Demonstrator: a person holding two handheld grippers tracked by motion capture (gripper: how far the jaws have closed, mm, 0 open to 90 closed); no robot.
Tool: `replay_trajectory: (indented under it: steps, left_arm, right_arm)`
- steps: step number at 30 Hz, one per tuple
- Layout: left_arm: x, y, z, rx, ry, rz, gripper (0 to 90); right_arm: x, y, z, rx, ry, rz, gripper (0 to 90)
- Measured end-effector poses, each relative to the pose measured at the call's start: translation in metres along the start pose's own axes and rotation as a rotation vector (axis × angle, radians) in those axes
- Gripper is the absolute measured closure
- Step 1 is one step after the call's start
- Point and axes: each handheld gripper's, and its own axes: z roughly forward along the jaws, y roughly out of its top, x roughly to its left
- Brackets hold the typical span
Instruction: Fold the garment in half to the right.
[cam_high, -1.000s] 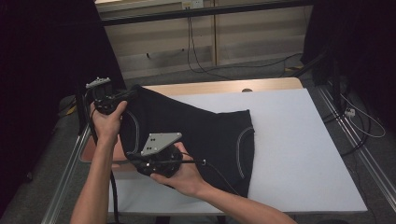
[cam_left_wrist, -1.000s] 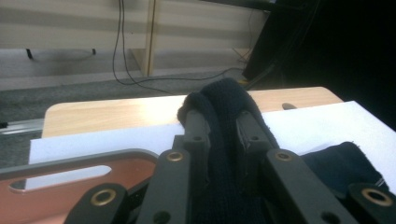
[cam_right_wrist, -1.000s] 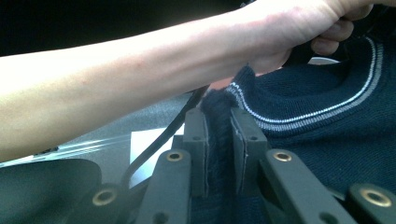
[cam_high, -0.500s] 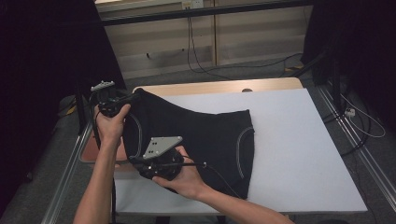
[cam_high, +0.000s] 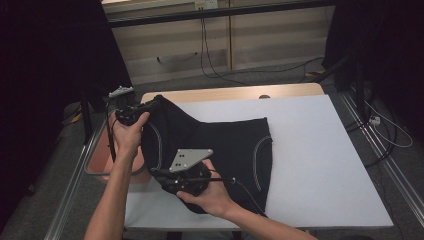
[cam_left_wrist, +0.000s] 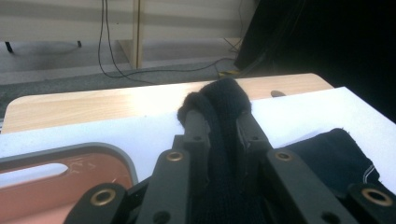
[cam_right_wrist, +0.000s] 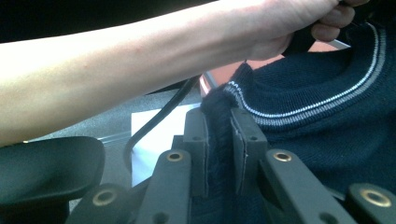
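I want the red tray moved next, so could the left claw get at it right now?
Probably not yet: the left claw is shut on the dark sweater. The red tray lies just beside it with nothing covering its rim, so once the sweater is released the way looks free.

Dark navy knitted garment (cam_high: 215, 145) on a white table cover (cam_high: 320, 160)

The knit is showing near-black from above and deep navy close up, with pale grey-white stripes edging its curved openings. The grippers' jaws are showing black with brass-coloured rivets, and a grey plate (cam_high: 189, 159) is topping the right gripper (cam_right_wrist: 219, 126). At the left a salmon-red tray (cam_left_wrist: 51, 186) with a grey rim is lying. The far table edge (cam_high: 235, 93) is showing light wood grain.
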Motion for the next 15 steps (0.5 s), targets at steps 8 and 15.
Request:
replay_trajectory:
  steps: [8,15]
  left_arm:
    - [-0.01,0.001,0.007,0.007,-0.018,0.005,77.8]
    - [-0.021,0.001,0.018,0.023,-0.031,0.015,77.7]
  right_arm:
    - [-0.004,-0.007,-0.02,-0.005,-0.02,0.009,77.9]
    - [-0.009,-0.016,-0.031,-0.004,-0.033,0.023,77.9]
